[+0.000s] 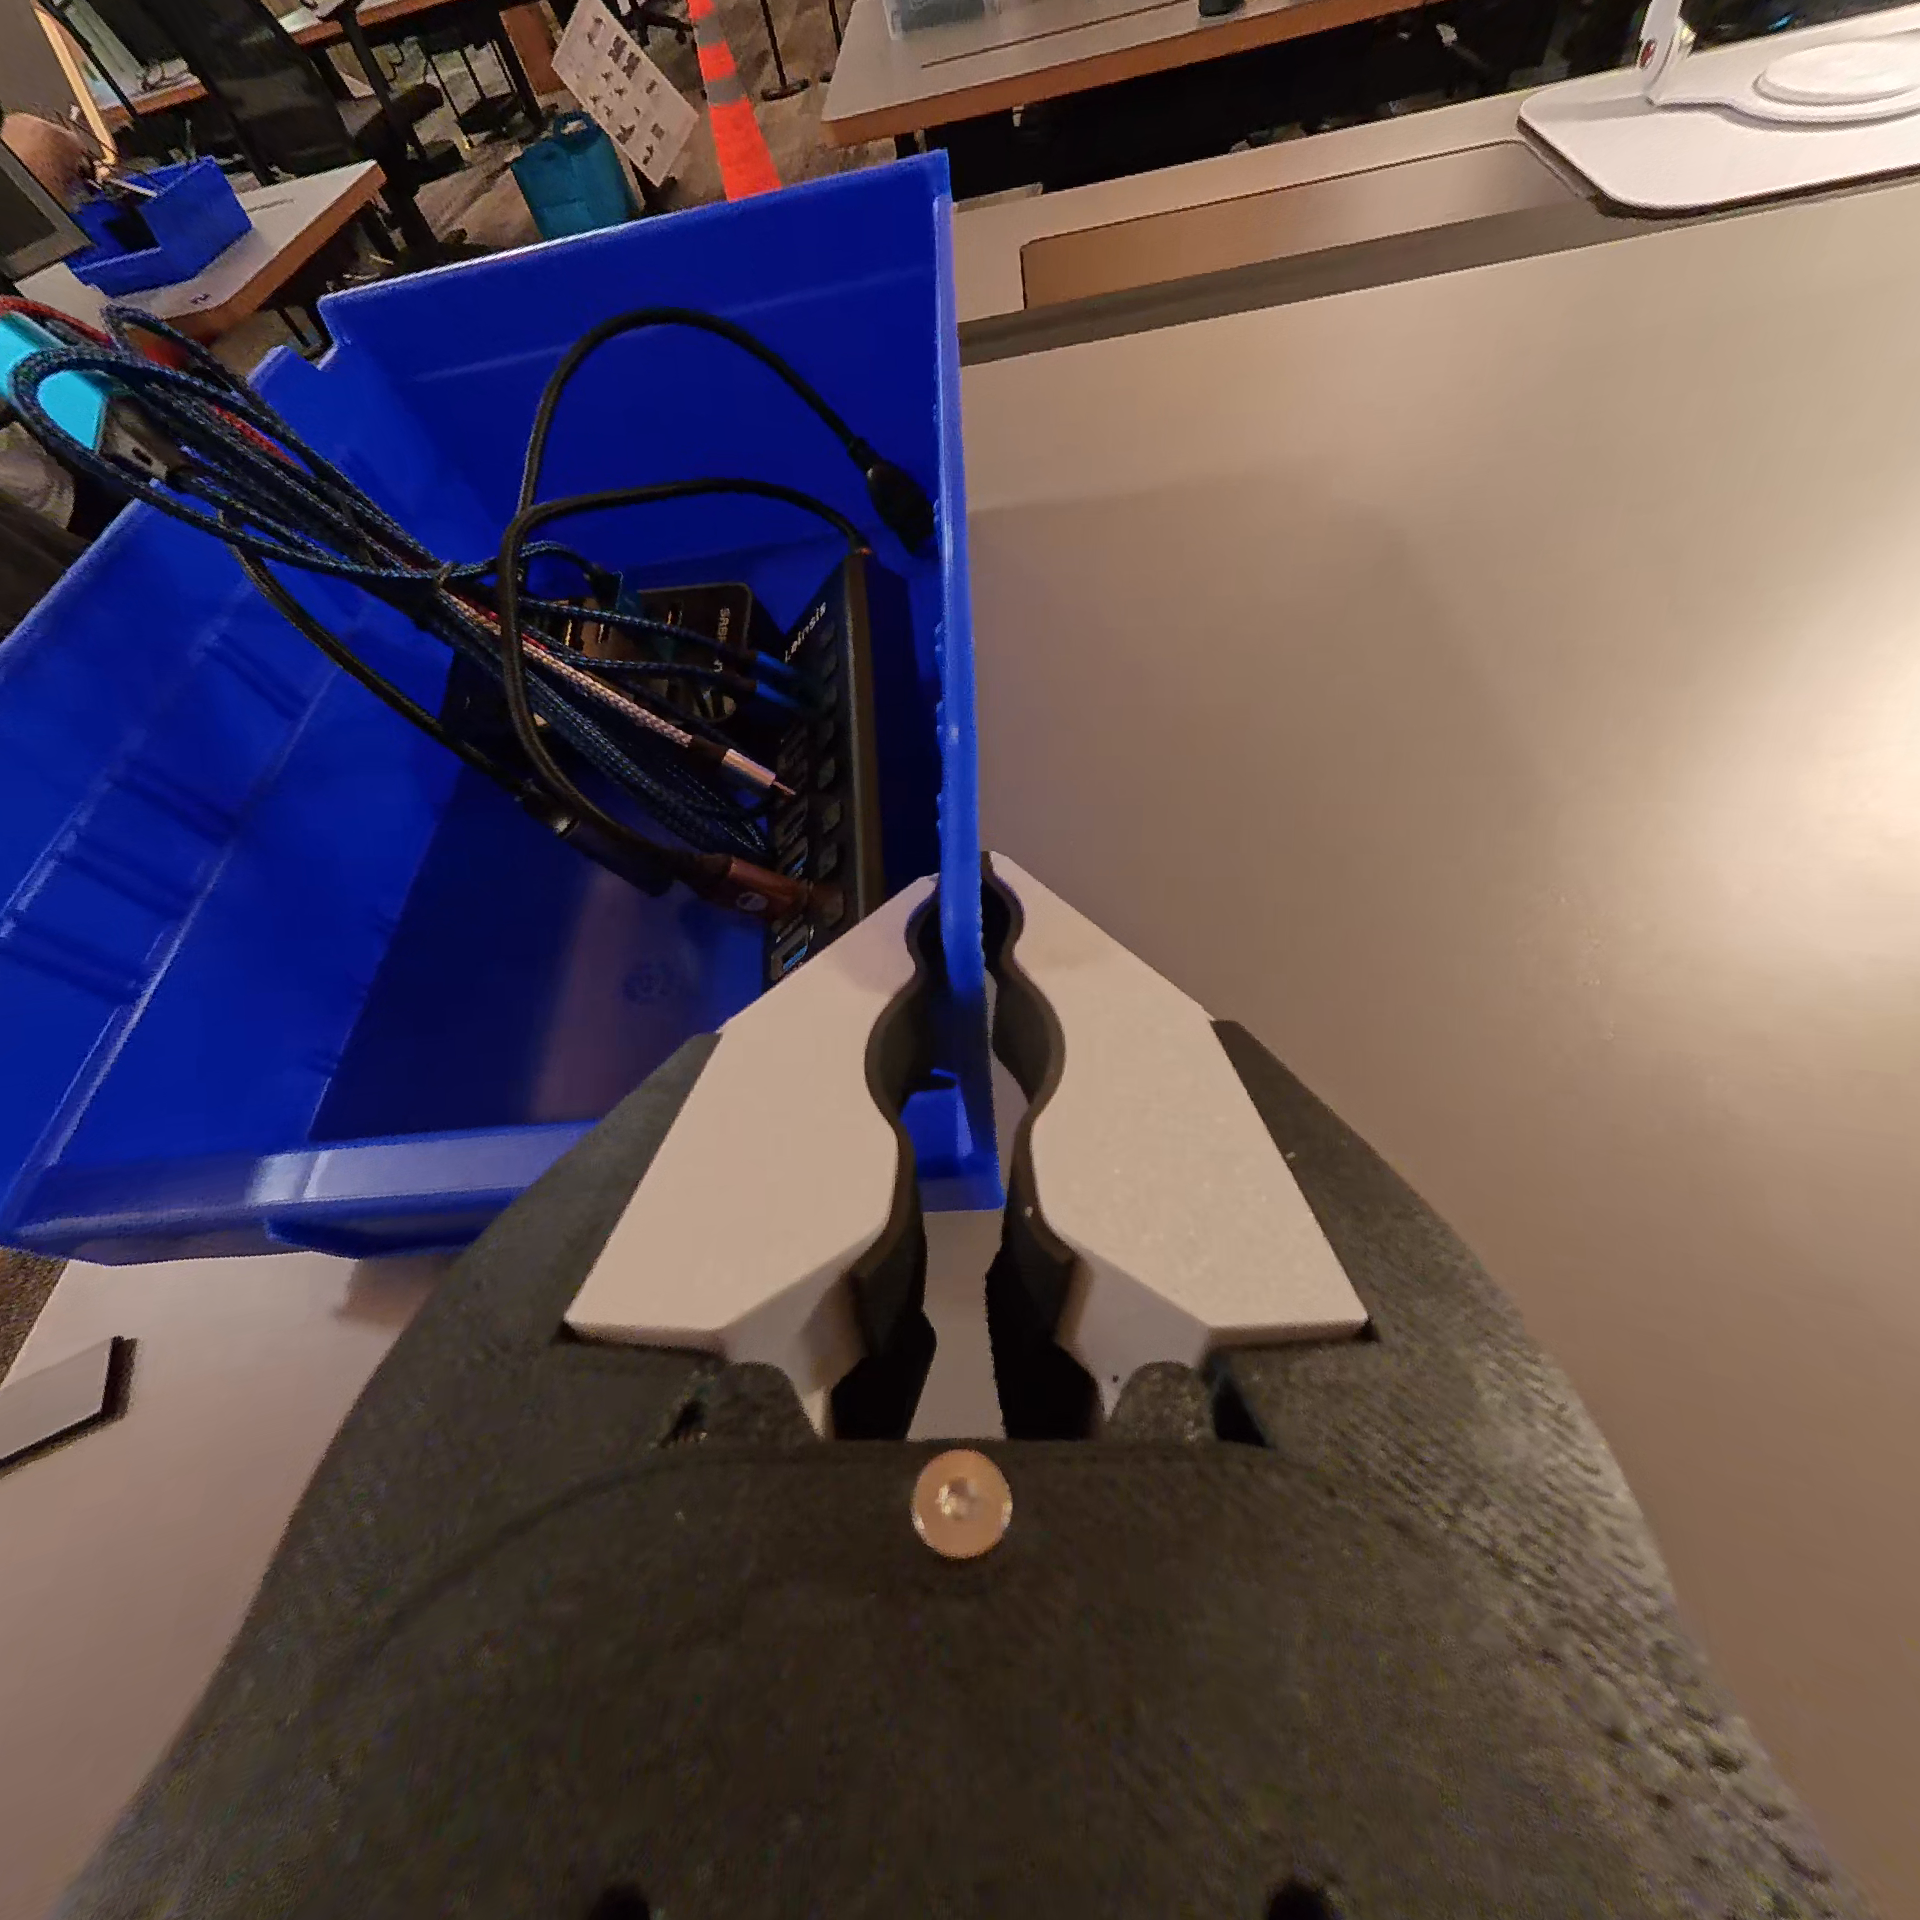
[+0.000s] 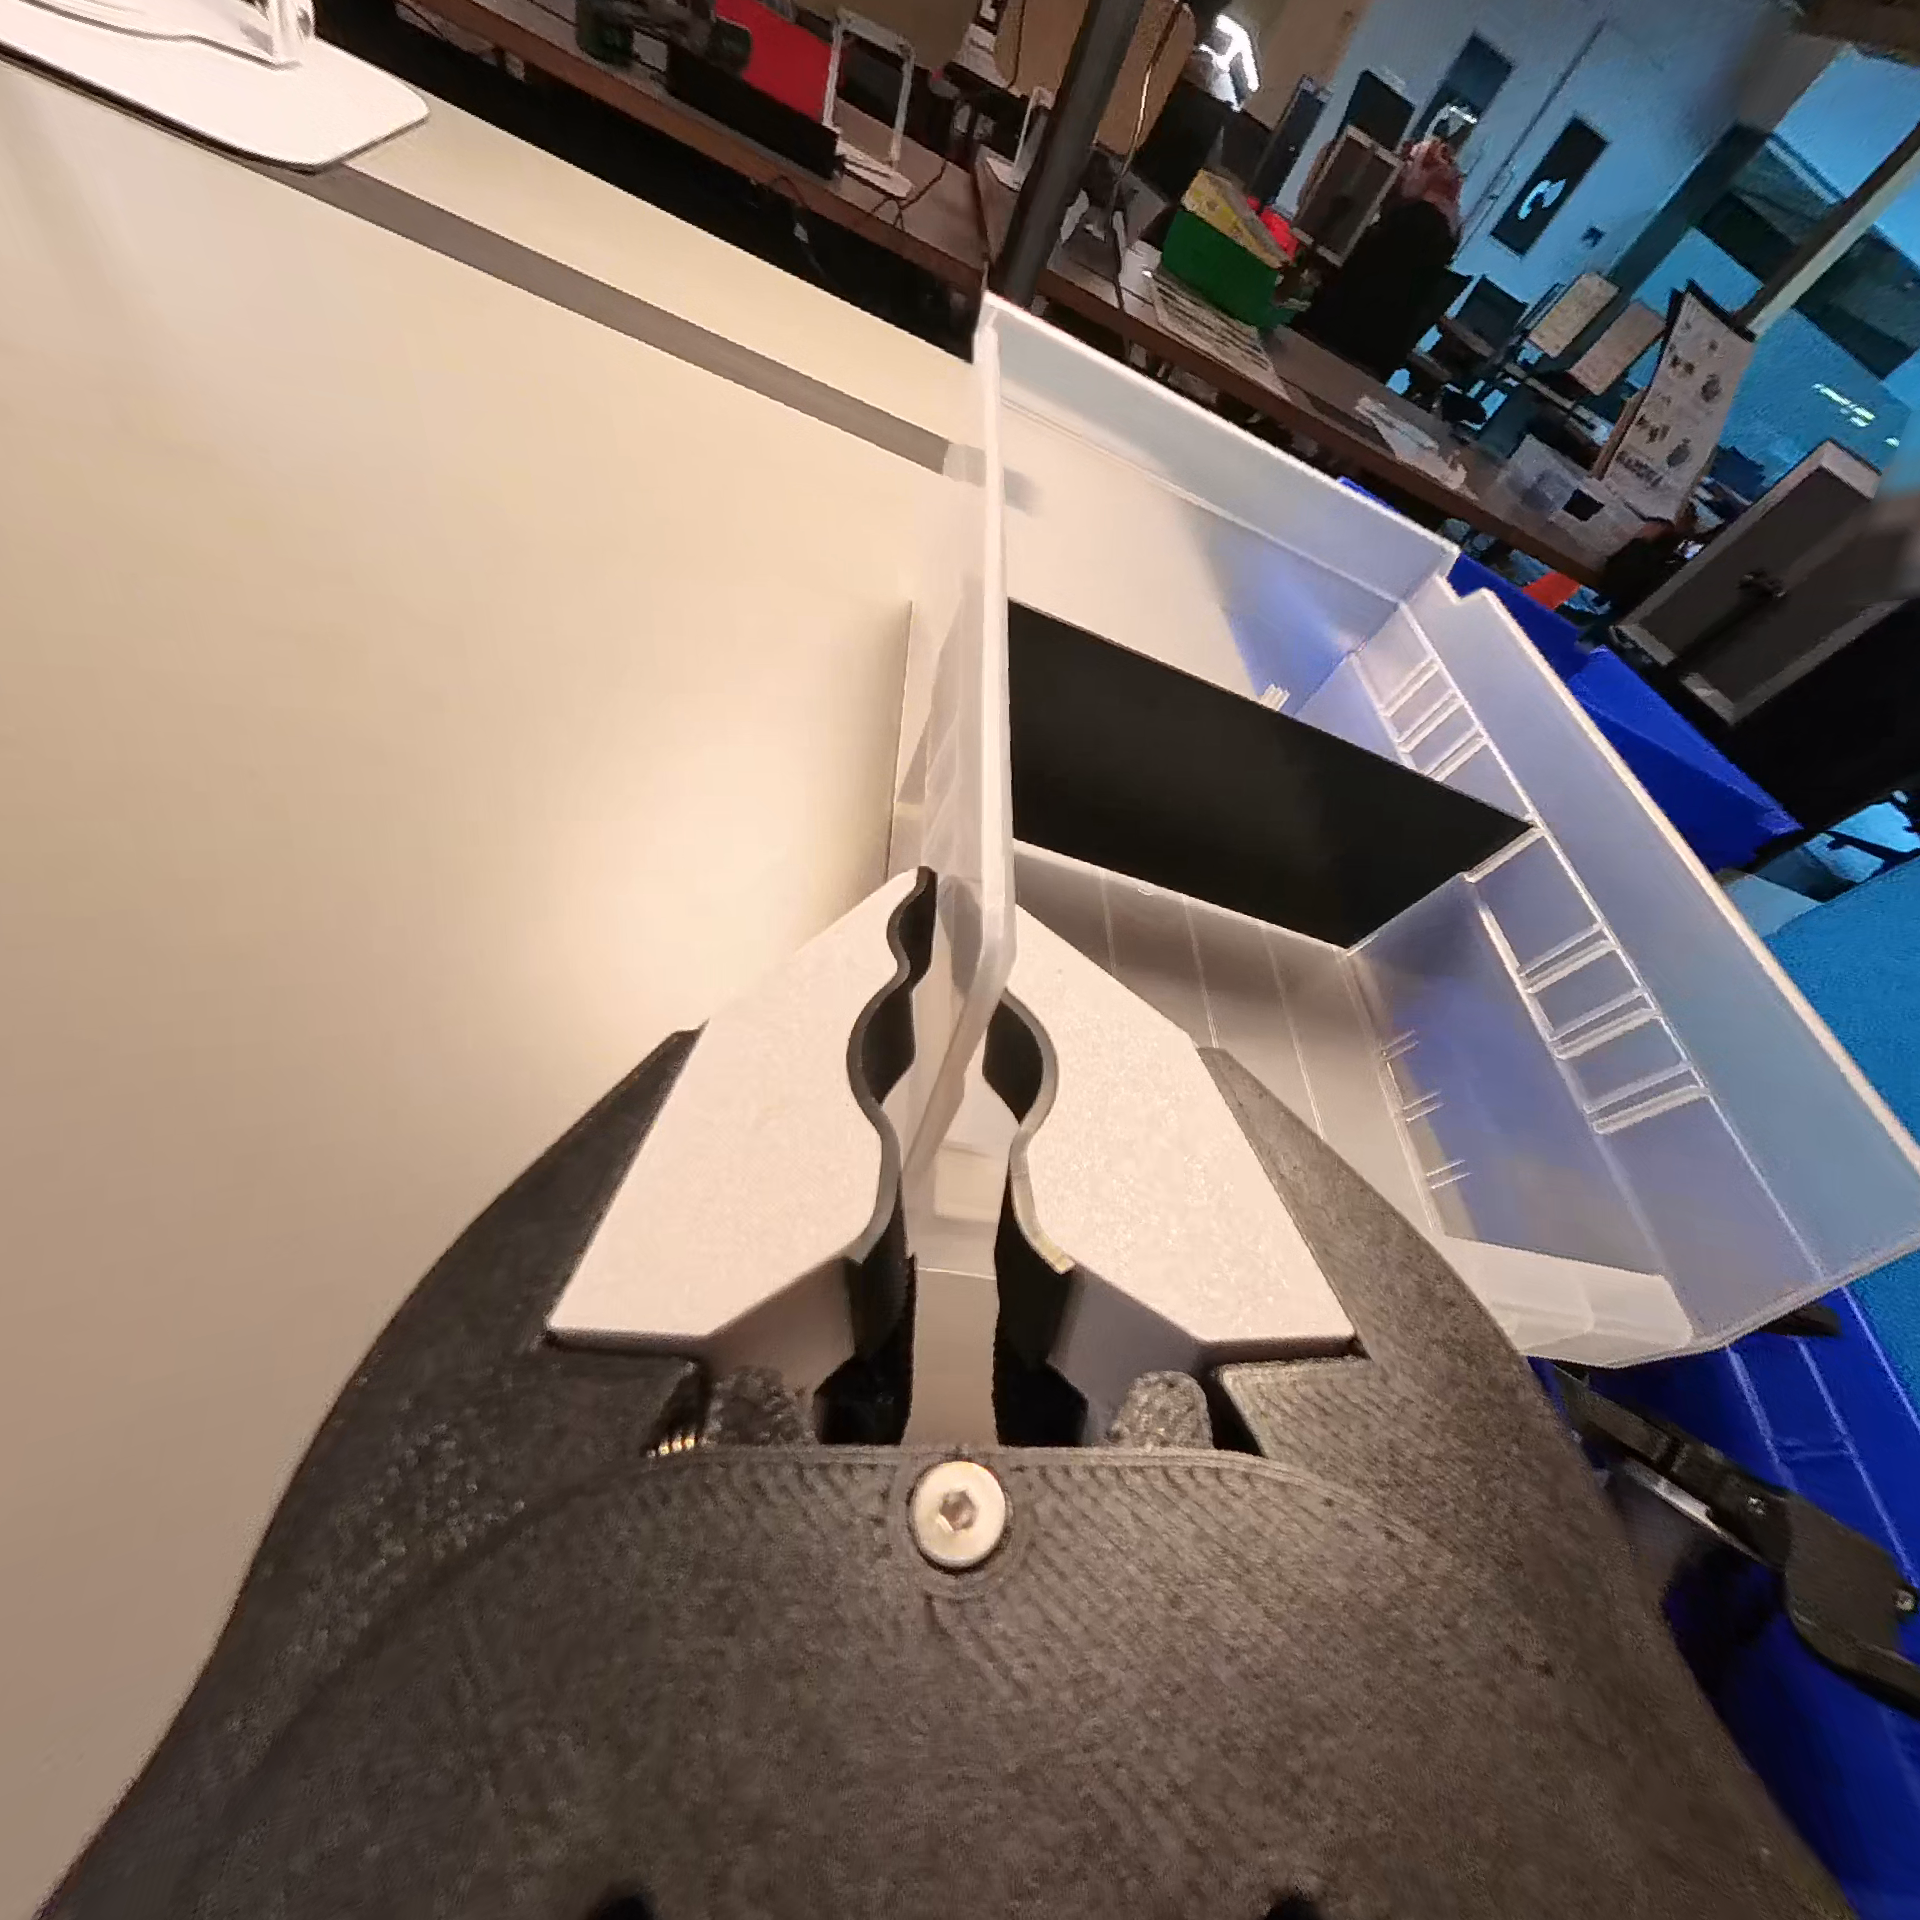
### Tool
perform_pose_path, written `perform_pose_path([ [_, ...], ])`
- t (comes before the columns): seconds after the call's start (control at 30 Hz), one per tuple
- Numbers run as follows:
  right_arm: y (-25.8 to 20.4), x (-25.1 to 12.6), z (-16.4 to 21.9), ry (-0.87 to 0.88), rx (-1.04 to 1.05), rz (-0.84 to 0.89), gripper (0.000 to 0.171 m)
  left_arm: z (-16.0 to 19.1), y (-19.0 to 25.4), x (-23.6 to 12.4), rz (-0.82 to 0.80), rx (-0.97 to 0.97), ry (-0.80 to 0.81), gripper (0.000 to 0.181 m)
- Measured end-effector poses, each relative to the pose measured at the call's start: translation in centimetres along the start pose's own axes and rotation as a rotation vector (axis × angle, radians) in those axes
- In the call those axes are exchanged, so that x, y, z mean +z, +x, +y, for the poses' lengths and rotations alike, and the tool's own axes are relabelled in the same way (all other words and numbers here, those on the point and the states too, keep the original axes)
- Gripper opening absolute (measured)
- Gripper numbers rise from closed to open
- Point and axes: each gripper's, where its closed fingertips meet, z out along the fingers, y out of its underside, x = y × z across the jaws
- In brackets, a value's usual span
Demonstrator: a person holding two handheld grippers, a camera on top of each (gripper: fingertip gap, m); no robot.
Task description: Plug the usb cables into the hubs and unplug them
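Note:
In the left wrist view my left gripper [image 1: 961, 894] is shut on the right side wall of a blue plastic bin [image 1: 208, 852]. The bin is tilted and holds a black USB hub [image 1: 831, 790] along that wall, plus a tangle of braided blue, black and silver USB cables [image 1: 582, 686]. One black plug [image 1: 899, 499] rests against the wall higher up. In the right wrist view my right gripper [image 2: 961, 904] is shut on the left side wall of a clear plastic bin [image 2: 1558, 914]. A black divider [image 2: 1226, 790] stands across its inside.
The beige table [image 1: 1455, 727] stretches to the right of the blue bin and to the left of the clear bin [image 2: 416, 623]. A white pad [image 1: 1714, 135] lies at the far edge. More blue bins [image 2: 1766, 1455] sit under the clear bin. My right fingertips sit around 75 cm from my left ones. From the left gripper's tips to the black plug [image 1: 899, 499] is close to 20 cm.

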Motion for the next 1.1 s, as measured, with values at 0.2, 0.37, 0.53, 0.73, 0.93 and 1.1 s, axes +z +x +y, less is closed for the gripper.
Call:
perform_pose_path([
  [0.2, 0.4, 0.2, 0.2, 0.011, 0.007, -0.04, 0.004, 0.0, 0.0, 0.0, 0.012, 0.003, 0.002, 0.006],
  [0.37, 0.3, 0.1, 0.1, 0.008, 0.008, -0.021, 0.004, 0.0, 0.0, -0.1, 0.009, -0.004, 0.01, 0.006],
  [0.53, 0.3, 0.0, 0.1, 0.012, -0.005, -0.025, 0.005, 0.0, 0.1, -0.1, 0.019, 0.008, 0.008, 0.006],
  [0.73, 0.5, -1.4, 0.8, -0.028, -0.015, -0.015, 0.01, 0.1, 0.6, -0.8, 0.031, 0.056, 0.011, 0.016],
  [0.93, 0.9, -4.8, 0.1, -0.071, -0.055, 0.022, 0.021, -2.0, 0.5, -3.6, 0.026, 0.065, 0.081, 0.022],
  [1.1, 1.1, -7.6, -3.3, -0.015, -0.077, 0.034, 0.023, -5.1, 0.8, -6.1, 0.048, 0.074, 0.159, 0.022],
])
